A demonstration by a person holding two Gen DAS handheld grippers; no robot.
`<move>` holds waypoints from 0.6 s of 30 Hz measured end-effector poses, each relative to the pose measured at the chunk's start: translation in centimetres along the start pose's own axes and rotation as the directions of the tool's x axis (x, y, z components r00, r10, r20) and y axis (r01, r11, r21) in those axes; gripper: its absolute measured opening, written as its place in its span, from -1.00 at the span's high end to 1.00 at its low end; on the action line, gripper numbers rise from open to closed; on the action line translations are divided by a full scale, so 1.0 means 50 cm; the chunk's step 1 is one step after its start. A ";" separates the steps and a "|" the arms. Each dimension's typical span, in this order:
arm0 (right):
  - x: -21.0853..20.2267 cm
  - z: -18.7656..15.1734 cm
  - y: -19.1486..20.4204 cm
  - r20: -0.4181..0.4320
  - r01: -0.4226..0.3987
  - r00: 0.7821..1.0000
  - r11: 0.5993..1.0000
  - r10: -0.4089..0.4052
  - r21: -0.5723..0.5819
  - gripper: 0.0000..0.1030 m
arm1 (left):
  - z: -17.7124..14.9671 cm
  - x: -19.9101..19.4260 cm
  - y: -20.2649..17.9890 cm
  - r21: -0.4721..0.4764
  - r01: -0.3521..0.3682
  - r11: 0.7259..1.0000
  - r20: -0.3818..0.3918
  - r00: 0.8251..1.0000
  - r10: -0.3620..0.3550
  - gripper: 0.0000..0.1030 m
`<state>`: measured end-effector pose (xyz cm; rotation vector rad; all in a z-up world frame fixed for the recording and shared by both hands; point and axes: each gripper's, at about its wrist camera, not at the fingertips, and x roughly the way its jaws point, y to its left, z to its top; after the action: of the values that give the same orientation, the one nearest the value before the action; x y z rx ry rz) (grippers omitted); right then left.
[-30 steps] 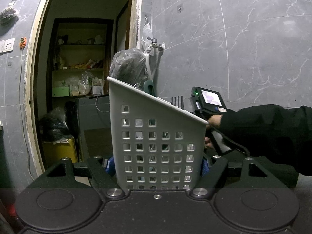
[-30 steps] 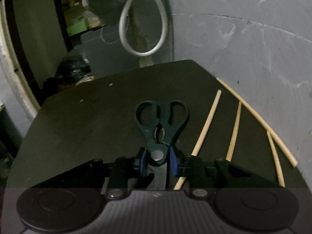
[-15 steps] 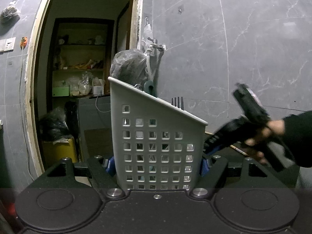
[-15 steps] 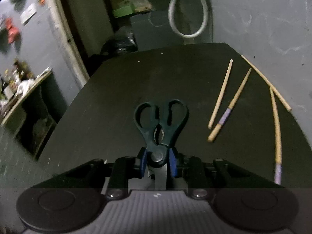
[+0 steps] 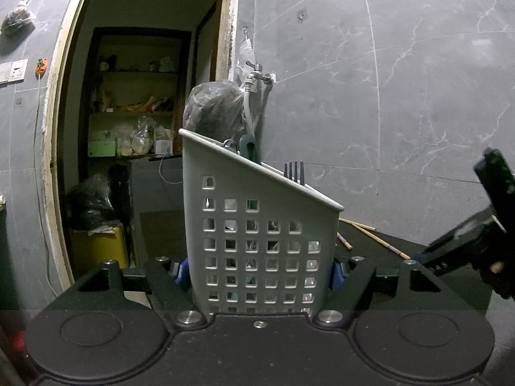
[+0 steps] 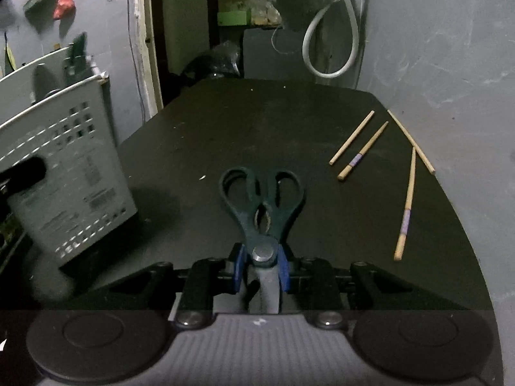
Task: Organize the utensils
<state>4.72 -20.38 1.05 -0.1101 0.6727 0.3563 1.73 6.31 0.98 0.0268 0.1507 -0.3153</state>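
Here the black table (image 6: 257, 135) is the largest thing: its far edge stops just short of a doorway and its right edge runs close along the grey wall, with a broad bare stretch of tabletop in the middle. At the table's left side stands one grey perforated utensil caddy (image 5: 260, 234), upright, clamped on both sides by the left gripper (image 5: 260, 271), whose blue pads press its walls. Above its slanted rim show one fork's tines (image 5: 294, 170), a teal handle (image 5: 249, 151) and a metal loop. The caddy's side in the right wrist view carries printed label patches, too blurred to read. The right gripper (image 6: 261, 265) is closed on one pair of dark green scissors (image 6: 262, 206), pinching them at the pivot, handles pointing away over the open tabletop; the blades are hidden under the tool. Four wooden chopsticks (image 6: 362, 151) lie scattered near the table's right edge, well apart from the caddy; two seem to bear a purple band, perhaps more.
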 end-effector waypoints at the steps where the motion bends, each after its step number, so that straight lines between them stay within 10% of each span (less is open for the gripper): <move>1: -0.006 -0.007 0.004 0.009 0.000 1.000 1.000 0.000 0.007 0.50 | 0.000 0.000 0.000 0.001 0.000 1.000 0.000 1.000 0.000 -0.48; 6: -0.027 -0.044 0.010 0.062 0.006 0.998 0.998 -0.009 0.056 0.31 | 0.002 0.001 0.001 0.000 0.002 1.000 -0.001 1.000 -0.002 -0.48; 13: -0.065 -0.082 0.004 0.222 0.016 0.973 0.980 -0.061 0.199 -0.49 | 0.003 -0.001 -0.011 -0.002 -0.019 1.000 -0.008 1.000 0.019 -0.48; 18: -0.064 -0.057 0.032 0.265 0.116 0.957 0.993 -0.118 0.024 -0.97 | 0.003 -0.003 -0.027 -0.002 -0.047 0.999 -0.003 0.999 0.047 -0.48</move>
<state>0.15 -20.43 0.84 -0.0913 0.3994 0.2485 1.22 5.07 1.14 0.0288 0.1535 -0.2687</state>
